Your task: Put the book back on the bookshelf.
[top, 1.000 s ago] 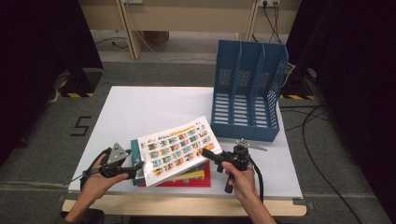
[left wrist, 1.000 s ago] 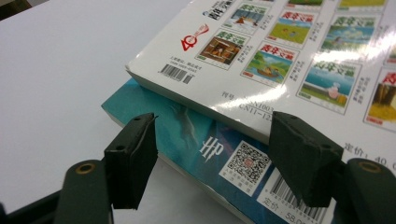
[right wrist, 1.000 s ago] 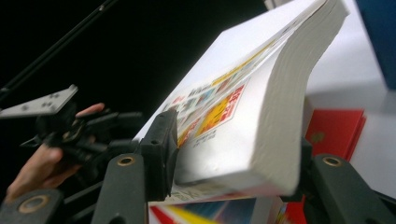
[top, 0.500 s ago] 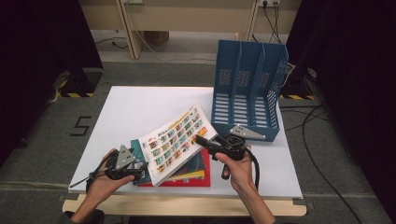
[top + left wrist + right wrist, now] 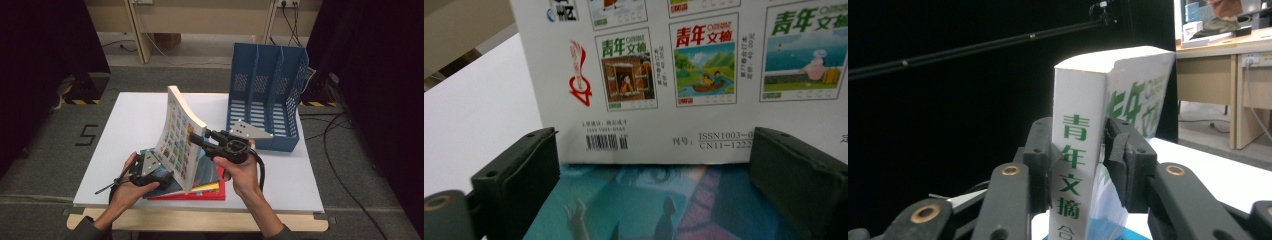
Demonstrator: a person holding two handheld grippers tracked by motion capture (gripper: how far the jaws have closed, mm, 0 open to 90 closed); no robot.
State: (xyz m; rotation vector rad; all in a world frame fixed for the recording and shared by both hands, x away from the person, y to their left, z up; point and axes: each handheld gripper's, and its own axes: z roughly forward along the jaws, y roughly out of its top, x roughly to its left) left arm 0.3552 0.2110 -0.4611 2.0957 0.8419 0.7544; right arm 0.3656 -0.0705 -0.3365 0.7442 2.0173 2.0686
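A thick white magazine (image 5: 176,134) with small cover pictures stands nearly upright on its lower edge, on a stack of books (image 5: 212,187). My right gripper (image 5: 194,138) is shut on its spine edge about halfway up. In the right gripper view, the green-lettered spine (image 5: 1074,100) sits clamped between the jaws of the right gripper (image 5: 1077,155). My left gripper (image 5: 161,176) rests low at the magazine's foot, open. In the left gripper view, its back cover (image 5: 684,75) rises just beyond the spread jaws of the left gripper (image 5: 654,167), above a teal book cover (image 5: 634,207).
A blue three-slot file holder (image 5: 267,95) stands upright at the table's back right, close behind my right hand. The white table (image 5: 132,117) has bare room at the back left. Cables and floor lie beyond the far edge.
The right gripper has swung the magazine up from a low tilt to nearly upright, moving left and up. The left gripper stayed at its lower edge on the stack.
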